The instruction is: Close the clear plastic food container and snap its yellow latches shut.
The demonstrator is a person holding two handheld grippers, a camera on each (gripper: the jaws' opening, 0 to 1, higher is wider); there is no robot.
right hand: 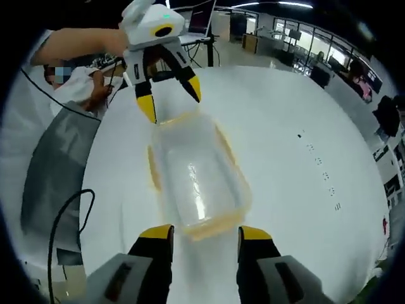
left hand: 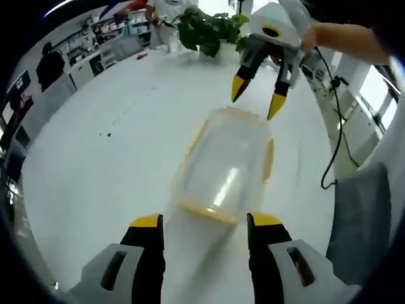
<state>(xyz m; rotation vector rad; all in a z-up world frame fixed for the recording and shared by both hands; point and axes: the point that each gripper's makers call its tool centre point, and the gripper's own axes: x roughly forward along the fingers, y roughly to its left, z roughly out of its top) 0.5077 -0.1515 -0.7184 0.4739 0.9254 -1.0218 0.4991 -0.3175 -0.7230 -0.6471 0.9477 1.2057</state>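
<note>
Left gripper view: left gripper (left hand: 204,225) at bottom, jaws spread apart w/ nothing between them, yellow tips just short of the near end of the clear plastic food container (left hand: 223,166). Container lies on the white table (left hand: 107,164), roughly mid-surface, lid on top; picture is motion-blurred, so lid seating cannot be judged. Yellow latches (left hand: 268,159) show along the long sides and at both short ends; whether snapped down or loose cannot be told. Right gripper (left hand: 256,98) comes in from the far side, held by a person's hand (left hand: 310,39), jaws parted and empty, tips hovering at the container's far end; contact cannot be told. Potted plant (left hand: 207,30) stands near the table's far edge. Black cable (left hand: 333,149) hangs past the table's right-hand edge. Shelving (left hand: 82,54) in the room beyond.

Right gripper view: right gripper (right hand: 205,233) at bottom, jaws released, no object in them, tips just beside the container's (right hand: 197,180) near end. Container sits lengthwise ahead on the table (right hand: 285,139), closer to the table edge on the view's left than to the far one. Latches (right hand: 154,170) yellow on both long sides. Left gripper (right hand: 169,95) opposite, jaws open, tips at the far end of the container, one per corner. Cable (right hand: 60,228) loops beside that table edge. Small dark marks (right hand: 319,171) dot the table surface to the view's right.
</note>
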